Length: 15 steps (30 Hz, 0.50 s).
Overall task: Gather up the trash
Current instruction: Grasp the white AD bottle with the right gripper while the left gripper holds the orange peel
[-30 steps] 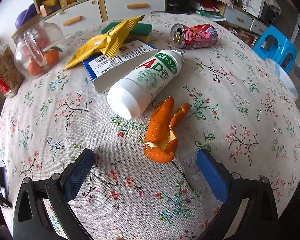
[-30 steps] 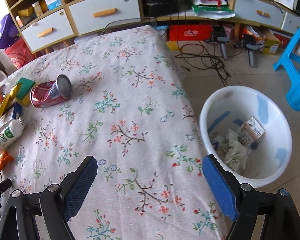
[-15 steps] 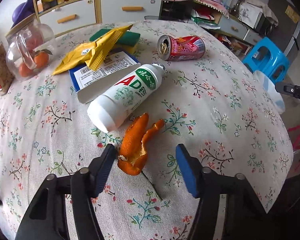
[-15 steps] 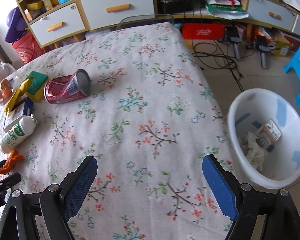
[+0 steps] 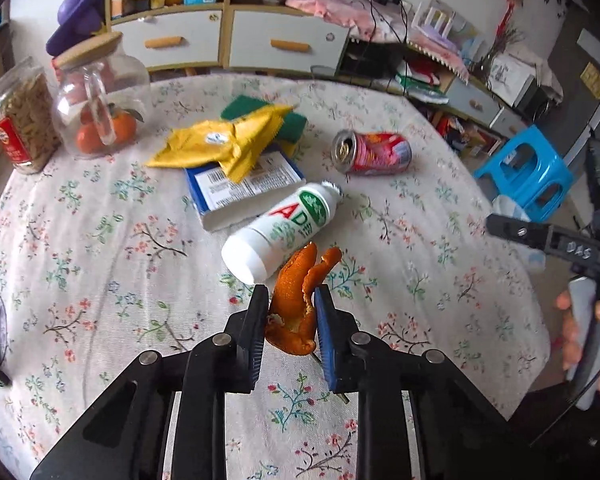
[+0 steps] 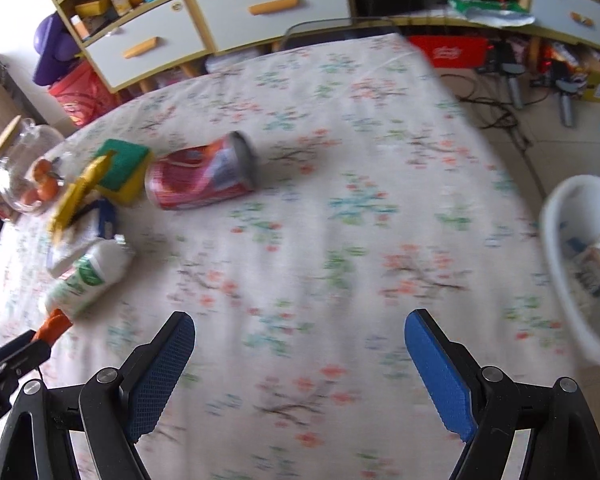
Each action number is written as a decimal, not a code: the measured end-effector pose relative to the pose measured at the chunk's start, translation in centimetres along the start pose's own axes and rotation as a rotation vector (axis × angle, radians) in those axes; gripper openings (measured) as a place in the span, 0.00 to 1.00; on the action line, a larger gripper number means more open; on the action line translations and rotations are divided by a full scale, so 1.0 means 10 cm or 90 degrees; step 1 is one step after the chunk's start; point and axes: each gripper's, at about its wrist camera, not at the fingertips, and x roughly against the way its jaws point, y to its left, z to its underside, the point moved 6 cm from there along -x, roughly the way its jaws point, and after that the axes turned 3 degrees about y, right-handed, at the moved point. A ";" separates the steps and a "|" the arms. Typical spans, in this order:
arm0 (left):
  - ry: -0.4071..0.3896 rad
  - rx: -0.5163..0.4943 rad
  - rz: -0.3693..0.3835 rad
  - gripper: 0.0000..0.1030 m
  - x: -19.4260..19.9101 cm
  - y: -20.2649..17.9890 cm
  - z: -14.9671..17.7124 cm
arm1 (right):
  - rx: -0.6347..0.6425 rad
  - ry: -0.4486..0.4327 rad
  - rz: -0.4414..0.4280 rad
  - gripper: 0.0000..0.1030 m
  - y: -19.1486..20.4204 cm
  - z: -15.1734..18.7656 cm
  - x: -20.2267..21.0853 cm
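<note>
My left gripper (image 5: 291, 300) is shut on an orange peel (image 5: 298, 300), which stands up between its blue pads just above the flowered tablecloth (image 5: 100, 248). A white AD bottle (image 5: 280, 232) lies just beyond it, a crushed red can (image 5: 374, 153) farther back. My right gripper (image 6: 298, 344) is open and empty over the cloth. In its blurred view the red can (image 6: 202, 178) and white bottle (image 6: 88, 272) lie to the left, the peel (image 6: 54, 326) at the far left. A white trash bin (image 6: 580, 264) with scraps sits on the floor at right.
A yellow wrapper (image 5: 228, 142), a blue-white box (image 5: 244, 184) and a green sponge (image 5: 260, 110) lie behind the bottle. Two glass jars (image 5: 100, 100) stand at back left. A blue stool (image 5: 528, 172) and a drawer cabinet (image 5: 228, 40) stand beyond the table.
My left gripper has closed on the orange peel and lifted it upright. My right gripper has swung left over the table, so the bin has slid to the right edge.
</note>
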 end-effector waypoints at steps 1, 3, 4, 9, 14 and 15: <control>-0.007 0.008 -0.001 0.24 0.06 0.05 -0.01 | -0.001 0.003 -0.010 0.87 0.08 -0.01 -0.03; -0.017 0.027 -0.009 0.24 0.15 0.16 -0.03 | -0.005 0.012 -0.035 0.87 0.29 -0.01 -0.11; -0.022 0.039 -0.019 0.24 0.19 0.25 -0.04 | -0.007 0.015 -0.042 0.87 0.36 -0.01 -0.13; -0.024 0.088 -0.051 0.24 0.21 0.60 -0.01 | -0.011 0.036 -0.089 0.87 0.82 0.00 -0.33; -0.010 0.116 -0.063 0.24 0.18 0.83 0.07 | 0.003 0.045 -0.106 0.87 1.25 -0.01 -0.54; -0.008 0.119 -0.065 0.24 0.18 0.86 0.08 | 0.004 0.047 -0.108 0.87 1.34 -0.02 -0.59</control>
